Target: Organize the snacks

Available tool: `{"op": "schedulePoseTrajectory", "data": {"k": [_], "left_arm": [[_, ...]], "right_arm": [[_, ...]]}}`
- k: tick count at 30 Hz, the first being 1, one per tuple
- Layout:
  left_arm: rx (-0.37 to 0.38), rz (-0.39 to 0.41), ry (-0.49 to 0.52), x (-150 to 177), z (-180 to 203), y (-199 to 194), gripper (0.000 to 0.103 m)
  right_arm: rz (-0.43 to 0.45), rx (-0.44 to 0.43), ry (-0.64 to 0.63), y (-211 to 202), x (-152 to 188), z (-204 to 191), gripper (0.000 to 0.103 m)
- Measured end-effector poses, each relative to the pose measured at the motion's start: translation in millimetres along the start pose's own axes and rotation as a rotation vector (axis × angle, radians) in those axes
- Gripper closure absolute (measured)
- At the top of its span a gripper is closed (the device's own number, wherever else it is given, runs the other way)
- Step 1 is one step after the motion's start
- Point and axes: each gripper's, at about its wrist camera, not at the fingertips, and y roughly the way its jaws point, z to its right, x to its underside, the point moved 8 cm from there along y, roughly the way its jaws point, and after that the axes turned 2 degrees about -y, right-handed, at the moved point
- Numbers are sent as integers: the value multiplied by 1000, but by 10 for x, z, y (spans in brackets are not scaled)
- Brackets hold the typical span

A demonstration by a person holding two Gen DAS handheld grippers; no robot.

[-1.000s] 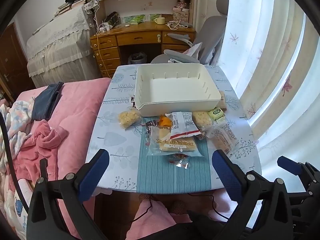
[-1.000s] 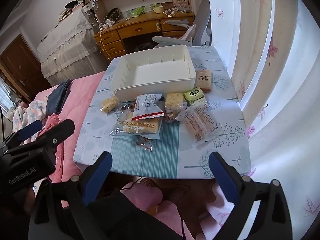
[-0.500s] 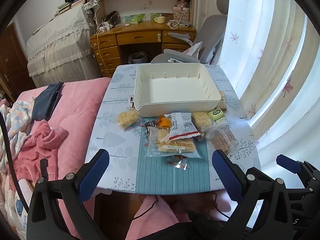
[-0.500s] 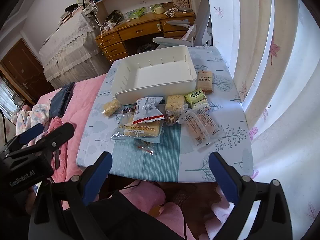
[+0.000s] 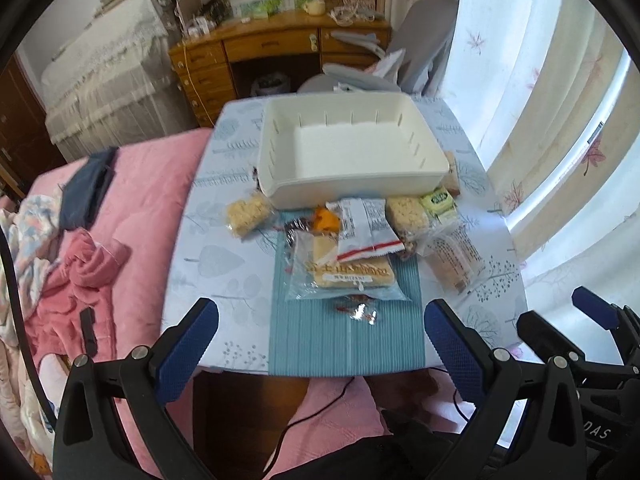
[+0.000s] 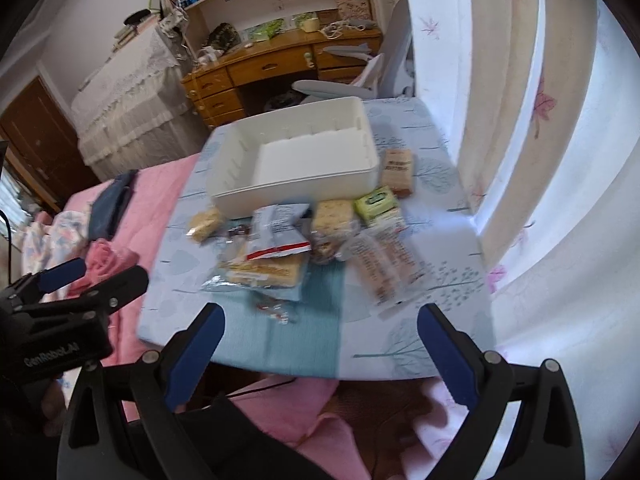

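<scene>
An empty white bin (image 5: 352,152) (image 6: 296,160) stands at the far side of a small table (image 5: 224,248). Several wrapped snacks lie in front of it: a large clear cracker pack (image 5: 348,276) (image 6: 260,272), a grey and red packet (image 5: 368,232) (image 6: 280,232), a rice-cake square (image 5: 248,212), a green packet (image 5: 440,200) (image 6: 376,200), a long clear pack (image 5: 452,256) (image 6: 384,268) and a small candy (image 5: 356,310). My left gripper (image 5: 320,340) and right gripper (image 6: 320,344) are both open and empty, held above the table's near edge.
A pink bed (image 5: 100,248) with clothes lies left of the table. Curtains (image 5: 560,100) hang at the right. A wooden desk (image 5: 272,48) and grey chair (image 5: 420,40) stand behind the table. A brown snack bar (image 6: 396,168) lies right of the bin.
Both grippers have moved forward and slightly down toward the table, so the snacks look larger. Both stay open. Nothing on the table has moved.
</scene>
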Motion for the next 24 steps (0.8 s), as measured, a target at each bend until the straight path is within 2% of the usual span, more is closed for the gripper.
{"op": "schedulePoseTrajectory", "data": {"k": [7,10,16,20,24], "left_arm": [[4,-158,-41,-12,-48,511,1],[34,-240,-53,-9,-43,764,1],[88,-400,-95,-37,-24,1265,1],[141,-565,-202,7,-51,1673,1],[177,-674,-310,57,-123,1958,1]], "right_arm": [[-50,61,-55,305,-7,133,5],[-84,106,-91,524,12,231,5],[-180,125,-99,1003,75,409,5],[-257,134,-122,1302,119,497,5],[-307,154,-174,1569,149,542,5]]}}
